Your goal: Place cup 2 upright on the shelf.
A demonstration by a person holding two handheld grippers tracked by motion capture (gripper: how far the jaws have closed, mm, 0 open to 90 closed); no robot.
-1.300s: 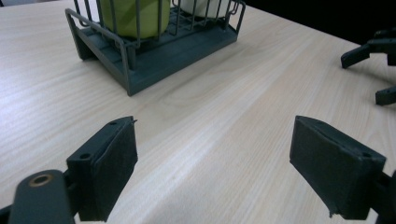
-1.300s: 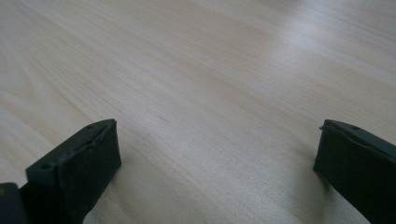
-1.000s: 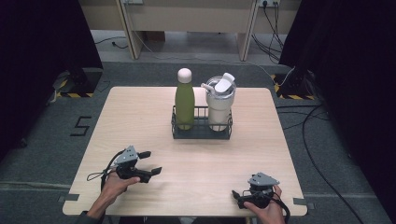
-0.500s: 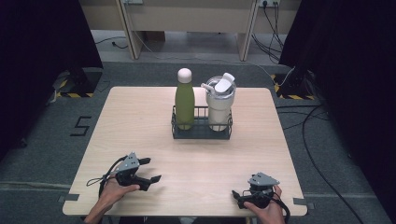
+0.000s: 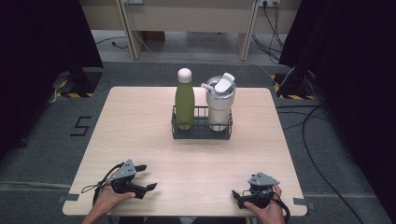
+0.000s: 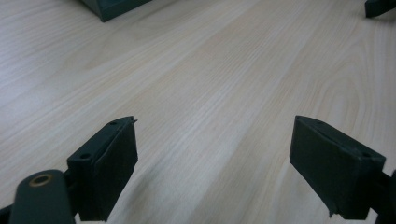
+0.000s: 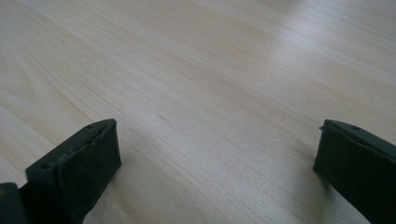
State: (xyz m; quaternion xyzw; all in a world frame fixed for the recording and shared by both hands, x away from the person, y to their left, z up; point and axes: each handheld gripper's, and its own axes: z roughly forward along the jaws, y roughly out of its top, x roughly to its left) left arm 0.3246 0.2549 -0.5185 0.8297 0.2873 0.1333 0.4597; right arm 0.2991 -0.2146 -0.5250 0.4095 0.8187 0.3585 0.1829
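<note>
Two hand-held grippers rest near the table's (image 5: 140,121) front edge — nothing held.
Left gripper (image 5: 145,178) at seven o'clock, right gripper (image 5: 236,196) at five — both jaws wide; wire basket (image 5: 201,133) at twelve.

The high view looks forward and down from above the person's side, taking in the whole bench (image 5: 140,135) with the left tongs (image 5: 145,177) and right tongs (image 5: 236,196) at its near edge. The left gripper view rides low and close over the wood, facing along its wide-apart jaws toward the wire basket (image 6: 112,7), whose corner lies well ahead; the high view shares that basket (image 5: 201,133). The right gripper view sits equally near, facing bare bench (image 7: 210,70) ahead of its jaws.
</note>
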